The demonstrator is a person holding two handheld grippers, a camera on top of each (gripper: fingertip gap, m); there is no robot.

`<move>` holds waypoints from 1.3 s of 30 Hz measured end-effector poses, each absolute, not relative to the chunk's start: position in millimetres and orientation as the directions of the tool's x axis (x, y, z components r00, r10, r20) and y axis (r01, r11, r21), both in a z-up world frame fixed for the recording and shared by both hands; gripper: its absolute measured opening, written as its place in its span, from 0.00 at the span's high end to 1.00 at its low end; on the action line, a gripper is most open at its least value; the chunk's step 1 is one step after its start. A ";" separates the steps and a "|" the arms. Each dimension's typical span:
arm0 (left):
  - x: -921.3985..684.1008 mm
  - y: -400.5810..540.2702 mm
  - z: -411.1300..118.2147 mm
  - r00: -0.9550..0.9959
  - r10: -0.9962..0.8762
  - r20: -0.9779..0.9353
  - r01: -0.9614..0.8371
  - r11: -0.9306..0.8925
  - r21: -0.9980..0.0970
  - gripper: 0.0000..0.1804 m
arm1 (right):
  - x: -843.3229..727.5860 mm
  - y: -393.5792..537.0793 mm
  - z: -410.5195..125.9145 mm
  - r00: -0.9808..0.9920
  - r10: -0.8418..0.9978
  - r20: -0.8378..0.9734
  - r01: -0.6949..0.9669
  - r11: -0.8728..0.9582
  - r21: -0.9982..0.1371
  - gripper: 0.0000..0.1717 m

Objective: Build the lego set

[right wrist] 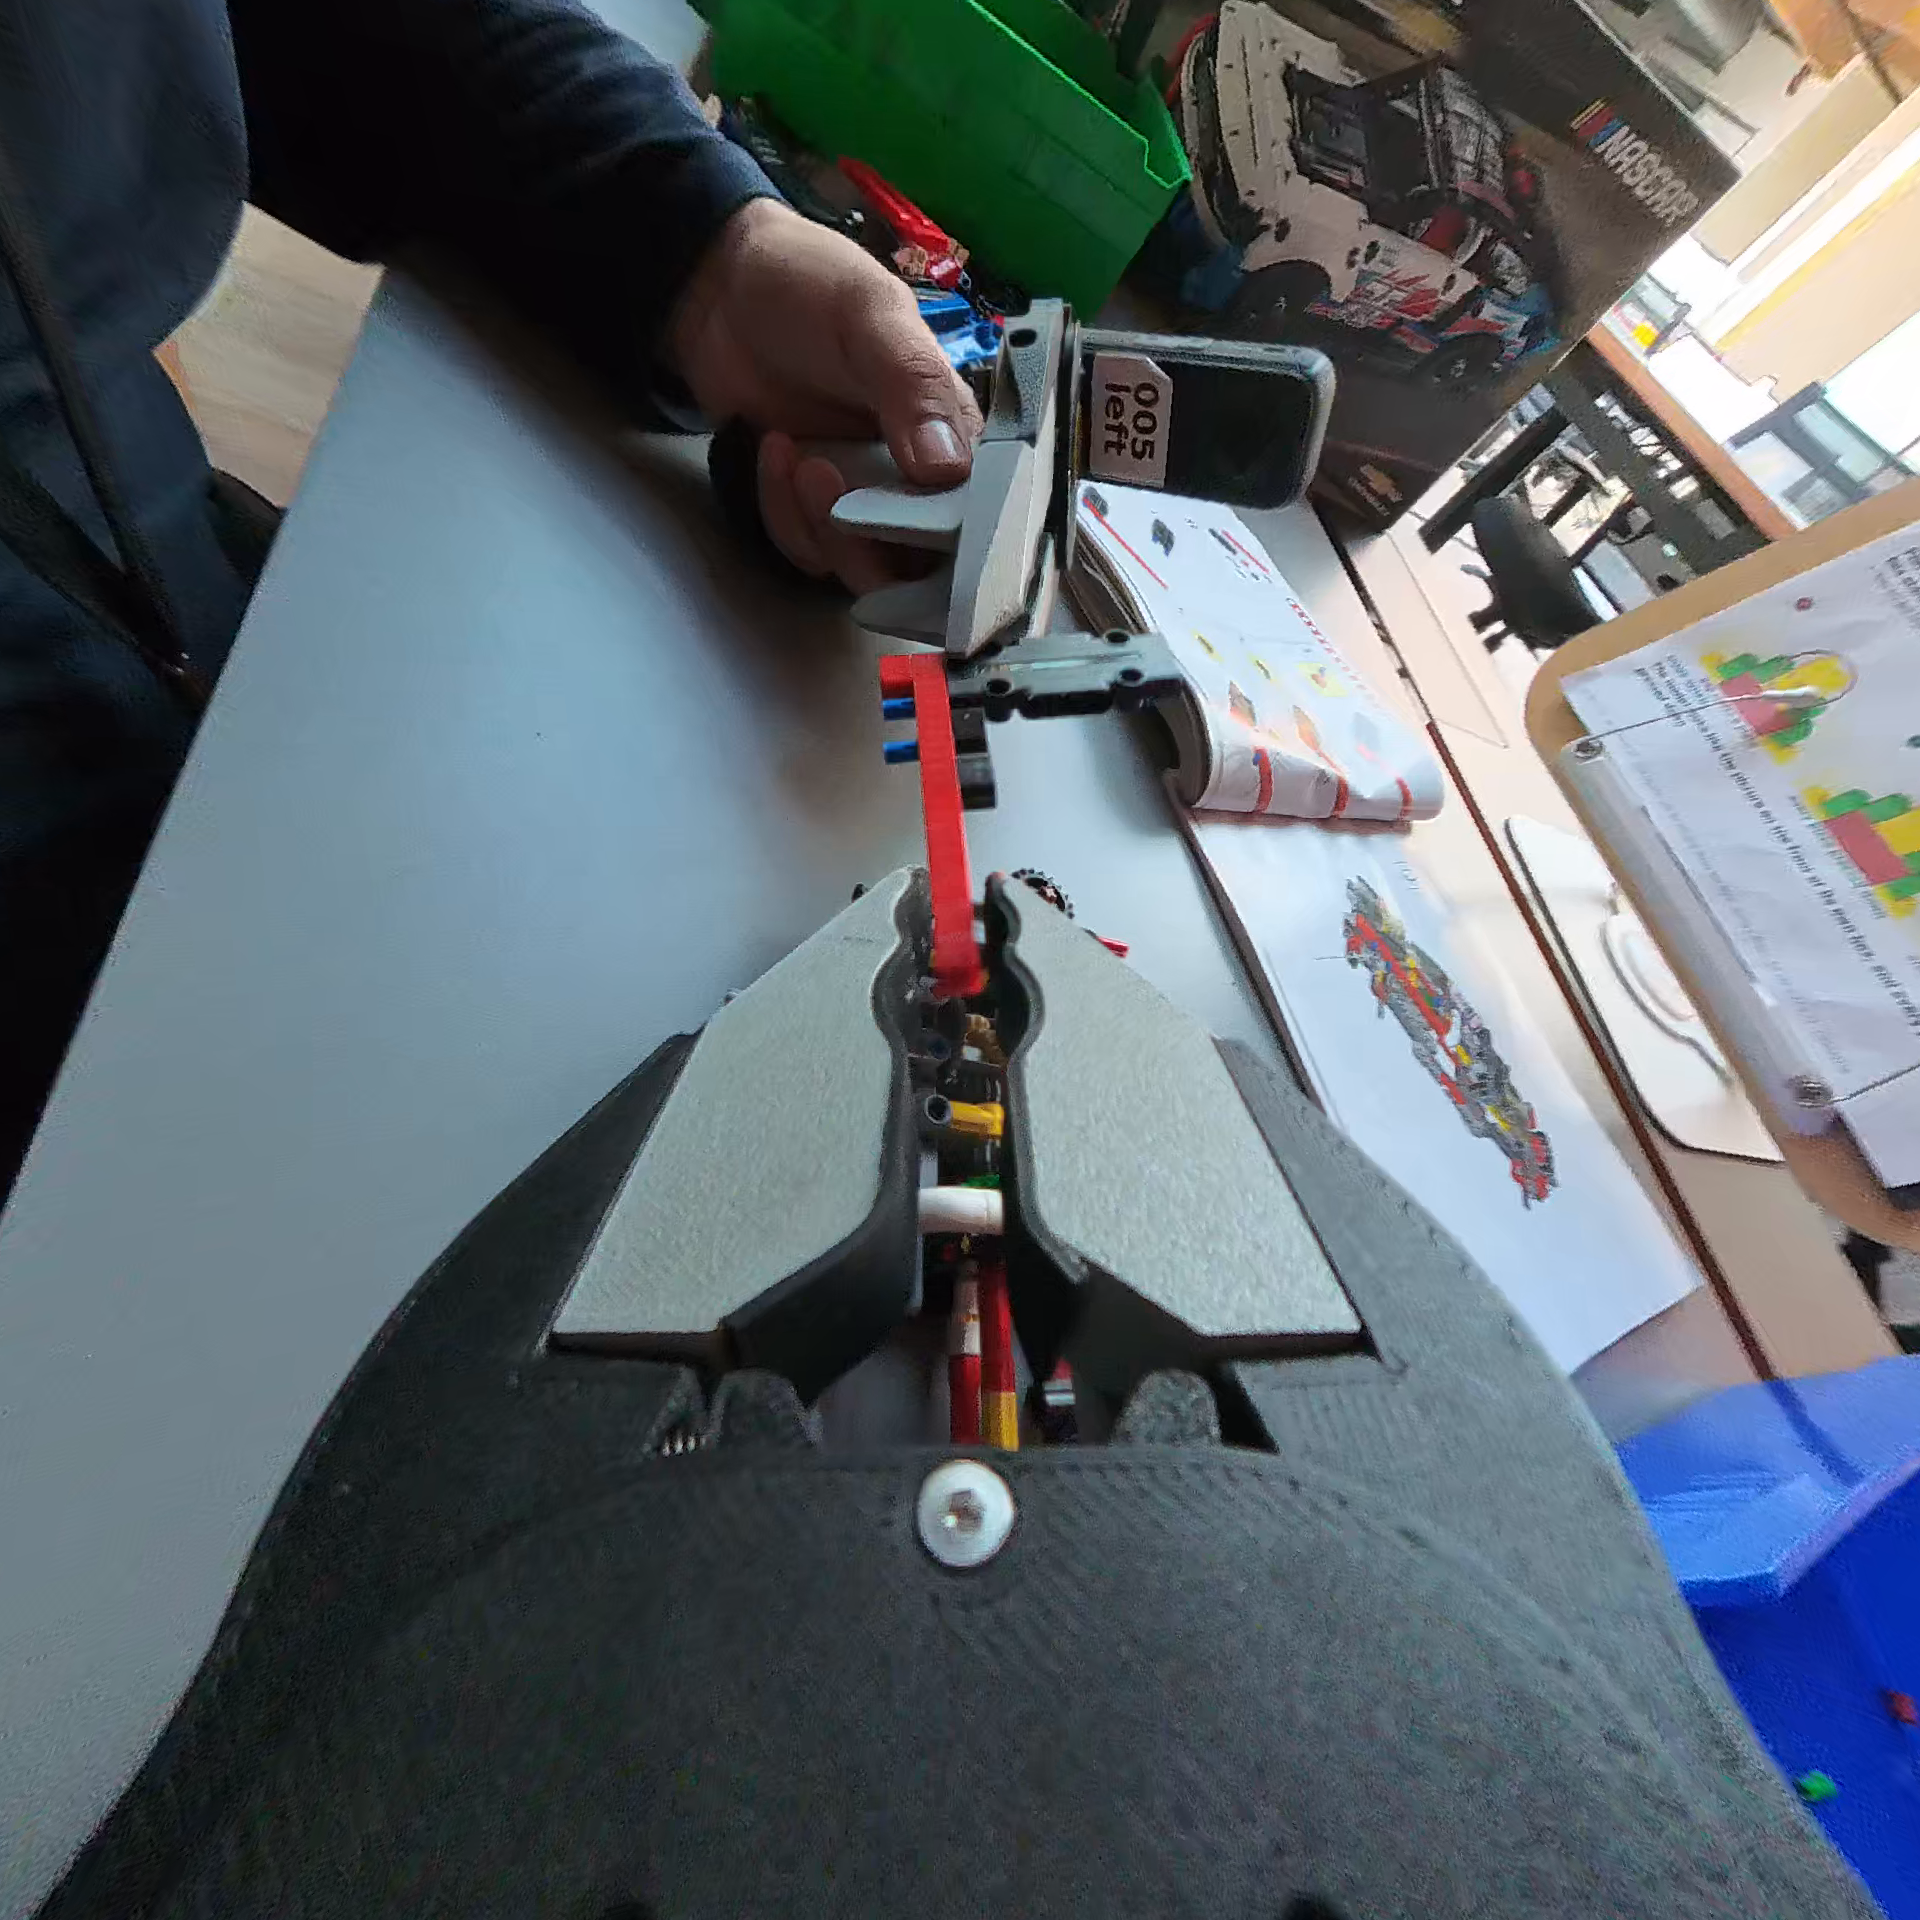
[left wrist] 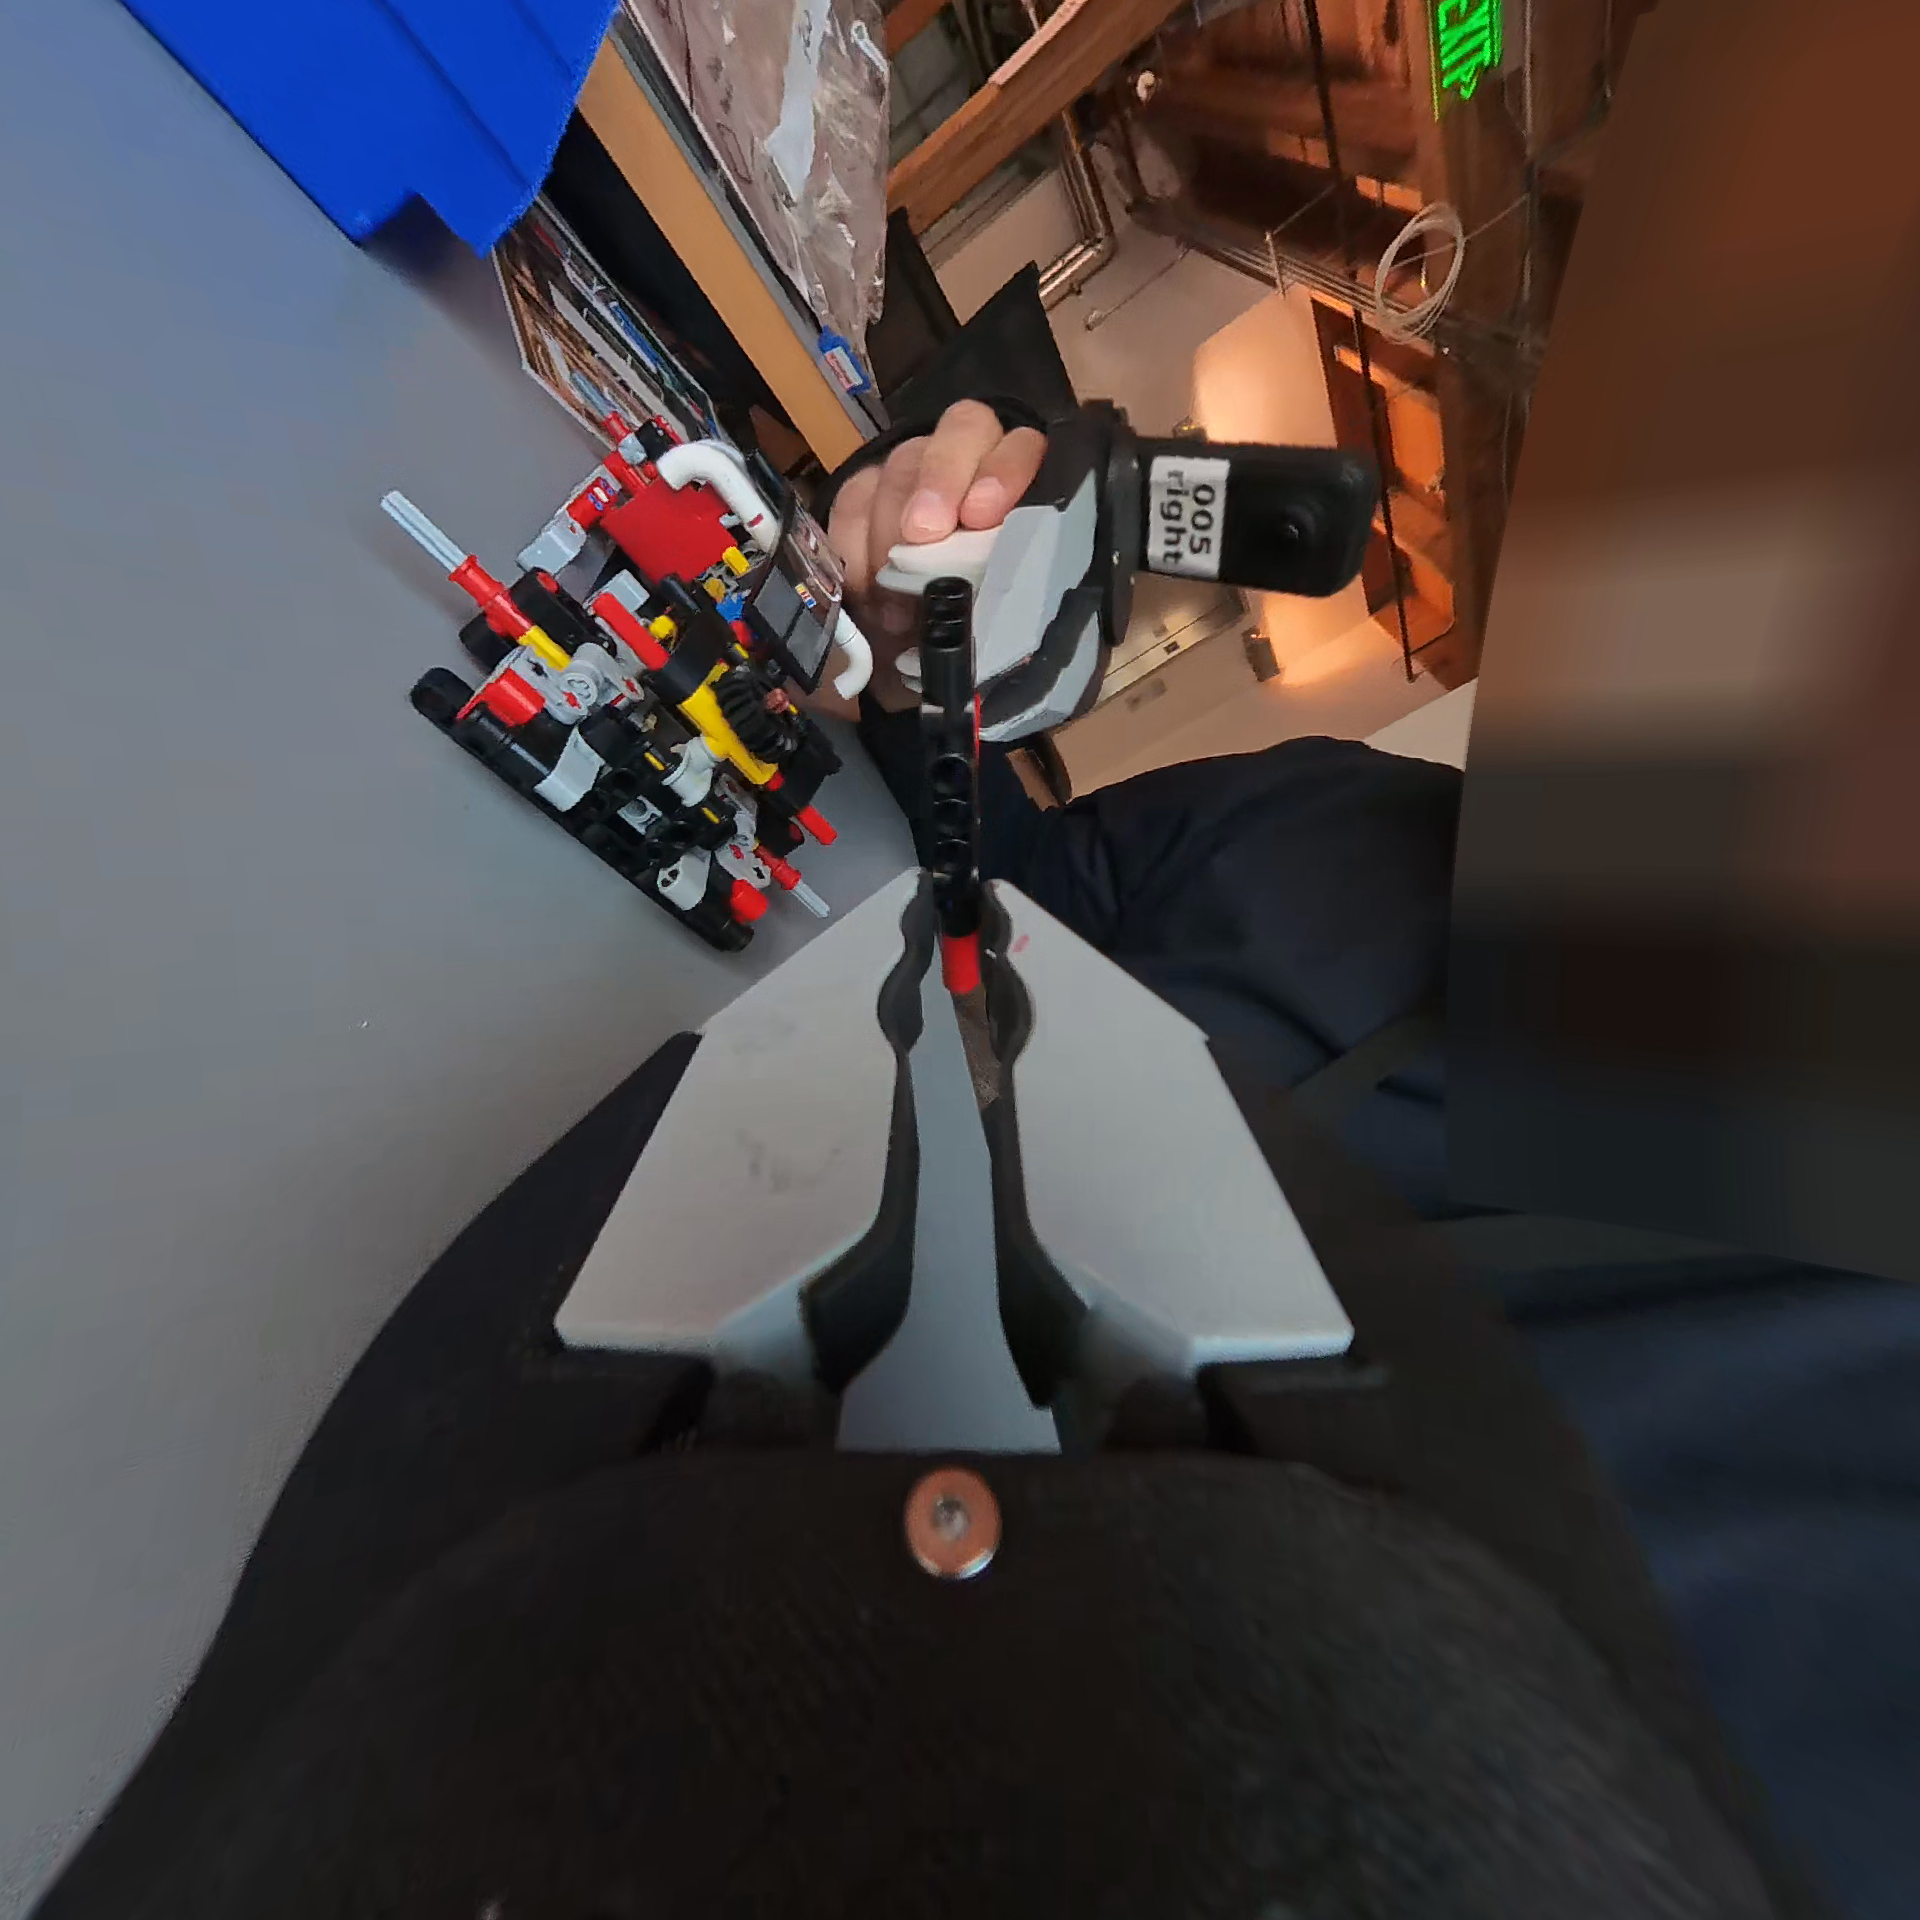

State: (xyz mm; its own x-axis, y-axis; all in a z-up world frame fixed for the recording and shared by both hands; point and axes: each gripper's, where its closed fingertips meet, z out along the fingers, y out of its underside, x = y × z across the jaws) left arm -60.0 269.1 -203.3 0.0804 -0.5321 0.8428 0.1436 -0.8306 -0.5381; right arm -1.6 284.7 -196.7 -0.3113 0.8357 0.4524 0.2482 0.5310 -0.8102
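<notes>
A small assembly is held in the air between my two grippers: a long red beam (right wrist: 940,821) joined to a black holed beam (left wrist: 951,748) and a dark frame piece (right wrist: 1070,681) with blue pins. My left gripper (left wrist: 956,914) is shut on the black beam's near end, where a red stub (left wrist: 958,961) shows between the pads. My right gripper (right wrist: 956,935) is shut on the red beam's near end. Each gripper also shows at the far end of the assembly in the other view: the right one in the left wrist view (left wrist: 997,665), the left one in the right wrist view (right wrist: 966,623).
A red, yellow and black model vehicle (left wrist: 644,675) lies on the grey table (left wrist: 208,831). A blue bin (left wrist: 395,114), a green bin (right wrist: 966,135), a boxed car kit (right wrist: 1455,208), an open instruction booklet (right wrist: 1278,665) and a printed sheet (right wrist: 1455,1039) surround the work area.
</notes>
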 end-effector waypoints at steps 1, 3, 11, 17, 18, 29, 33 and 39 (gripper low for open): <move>-58.8 269.2 -205.2 0.084 -0.522 0.849 0.140 -0.837 -0.528 0.97 | -3.1 284.0 -196.9 -0.305 0.826 0.473 0.247 0.549 -0.799 0.94; -54.6 266.2 -207.0 0.075 -0.512 0.856 0.119 -0.847 -0.517 0.97 | -6.0 280.2 -196.8 -0.300 0.807 0.509 0.240 0.580 -0.779 0.93; -53.3 272.3 -216.2 0.093 -0.423 0.901 0.151 -0.889 -0.433 0.97 | -16.6 268.3 -206.3 -0.295 0.713 0.636 0.265 0.701 -0.662 0.93; -44.6 266.7 -218.2 0.017 -0.301 0.953 0.162 -0.940 -0.300 0.97 | -19.5 261.2 -196.0 -0.216 0.615 0.759 0.269 0.784 -0.559 0.93; -42.9 265.2 -218.1 0.004 -0.287 0.958 0.159 -0.946 -0.284 0.97 | -21.3 257.2 -195.9 -0.212 0.587 0.781 0.268 0.803 -0.531 0.93; -56.4 261.3 -221.6 0.026 -0.267 0.963 0.173 -0.948 -0.267 0.98 | -36.7 259.2 -222.2 -0.241 0.418 0.876 0.380 0.871 -0.311 0.93; -52.7 261.4 -222.6 0.023 -0.262 0.965 0.148 -0.954 -0.262 0.97 | -38.0 264.4 -227.1 -0.242 0.373 0.896 0.418 0.873 -0.250 0.95; -52.1 261.7 -222.2 0.023 -0.273 0.962 0.143 -0.951 -0.274 0.97 | -37.1 263.0 -227.0 -0.235 0.353 0.906 0.424 0.876 -0.231 0.96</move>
State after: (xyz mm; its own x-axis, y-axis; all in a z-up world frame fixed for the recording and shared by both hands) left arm -52.1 261.7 -222.2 0.0226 -0.2735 0.9616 0.1427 -0.9511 -0.2738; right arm -37.1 263.0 -227.0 -0.2348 0.3528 0.9058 0.4243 0.8755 -0.2311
